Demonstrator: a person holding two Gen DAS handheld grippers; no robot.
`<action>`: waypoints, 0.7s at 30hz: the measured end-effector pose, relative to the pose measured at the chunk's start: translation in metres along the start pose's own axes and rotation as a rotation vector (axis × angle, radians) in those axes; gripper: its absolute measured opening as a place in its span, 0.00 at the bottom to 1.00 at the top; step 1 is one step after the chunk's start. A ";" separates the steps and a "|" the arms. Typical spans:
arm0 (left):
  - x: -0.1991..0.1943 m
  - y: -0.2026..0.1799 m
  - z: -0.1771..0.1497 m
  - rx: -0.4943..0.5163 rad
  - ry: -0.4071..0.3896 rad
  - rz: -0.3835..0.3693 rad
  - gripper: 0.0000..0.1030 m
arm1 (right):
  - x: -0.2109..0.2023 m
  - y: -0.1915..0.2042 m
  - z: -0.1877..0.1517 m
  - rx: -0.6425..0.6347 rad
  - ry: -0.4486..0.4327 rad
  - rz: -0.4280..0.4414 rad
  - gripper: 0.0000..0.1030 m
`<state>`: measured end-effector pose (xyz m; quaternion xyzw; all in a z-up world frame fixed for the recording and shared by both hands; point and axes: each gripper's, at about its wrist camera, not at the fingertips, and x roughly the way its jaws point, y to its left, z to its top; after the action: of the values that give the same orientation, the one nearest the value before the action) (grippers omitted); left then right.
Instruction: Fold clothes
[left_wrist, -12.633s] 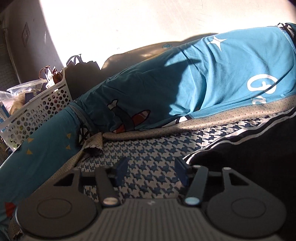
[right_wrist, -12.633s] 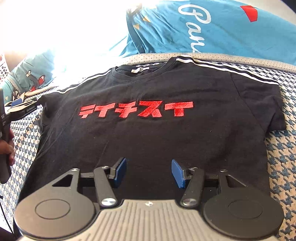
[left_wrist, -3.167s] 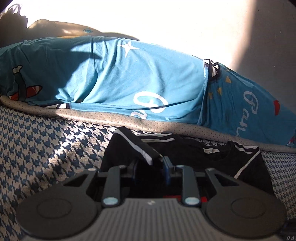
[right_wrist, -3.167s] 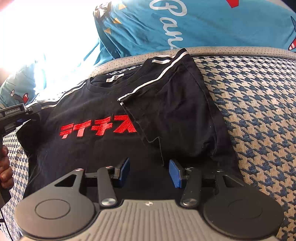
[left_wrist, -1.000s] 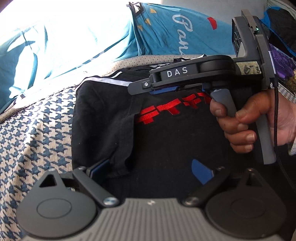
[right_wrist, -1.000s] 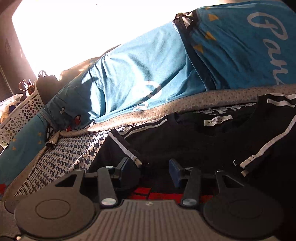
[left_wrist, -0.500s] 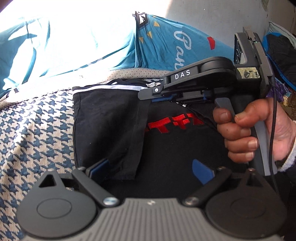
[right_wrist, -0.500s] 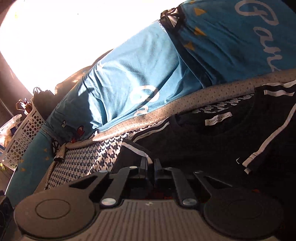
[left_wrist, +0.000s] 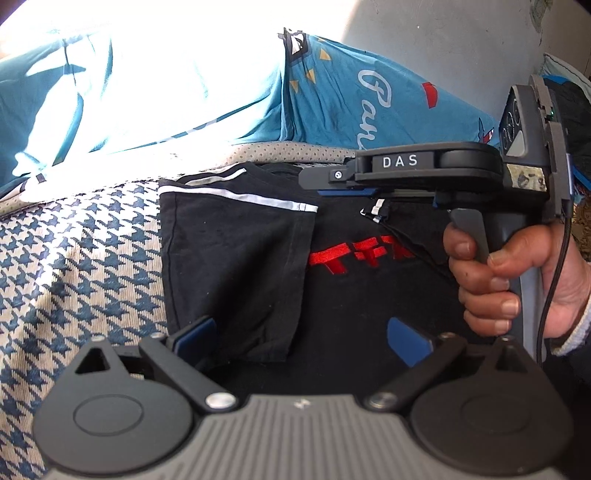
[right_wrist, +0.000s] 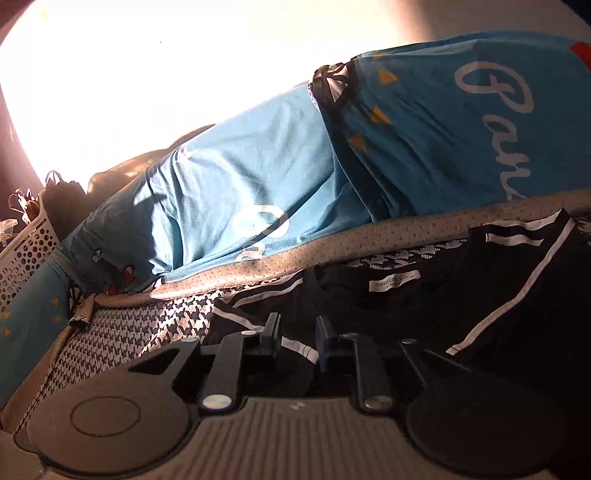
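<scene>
Currently black T-shirt (left_wrist: 236, 258) lies mid-frame on houndstooth cover (left_wrist: 74, 266), sleeve folded inward. Left gripper (left_wrist: 301, 338) spread wide above its lower part, gripping nothing. Right gripper (right_wrist: 297, 338) opening, striped shoulder edge between its jaws.

Black T-shirt (left_wrist: 236, 258) hem behind left gripper (left_wrist: 303, 338), pillows overexposed

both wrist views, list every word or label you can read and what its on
"DAS": white letters on the side of the right gripper.
"Pan", cut off: white script on the teal cushion.
Red block characters: across the chest of the black t-shirt, partly hidden by the folded sleeve.
White neck label: print too small to read for certain.
</scene>
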<state>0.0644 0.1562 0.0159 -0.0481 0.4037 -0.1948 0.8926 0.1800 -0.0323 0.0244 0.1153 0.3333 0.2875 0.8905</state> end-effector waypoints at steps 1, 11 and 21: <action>-0.006 0.003 0.002 -0.001 -0.011 0.000 0.98 | -0.001 0.003 -0.001 -0.019 0.017 0.027 0.19; -0.038 0.025 0.011 -0.062 -0.066 0.112 1.00 | -0.028 0.036 -0.041 -0.243 0.168 0.106 0.19; -0.017 0.036 0.016 -0.241 -0.024 0.319 1.00 | -0.023 0.065 -0.080 -0.302 0.250 0.163 0.19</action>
<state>0.0770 0.1942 0.0293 -0.0920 0.4157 -0.0005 0.9048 0.0847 0.0077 0.0028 -0.0294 0.3838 0.4172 0.8233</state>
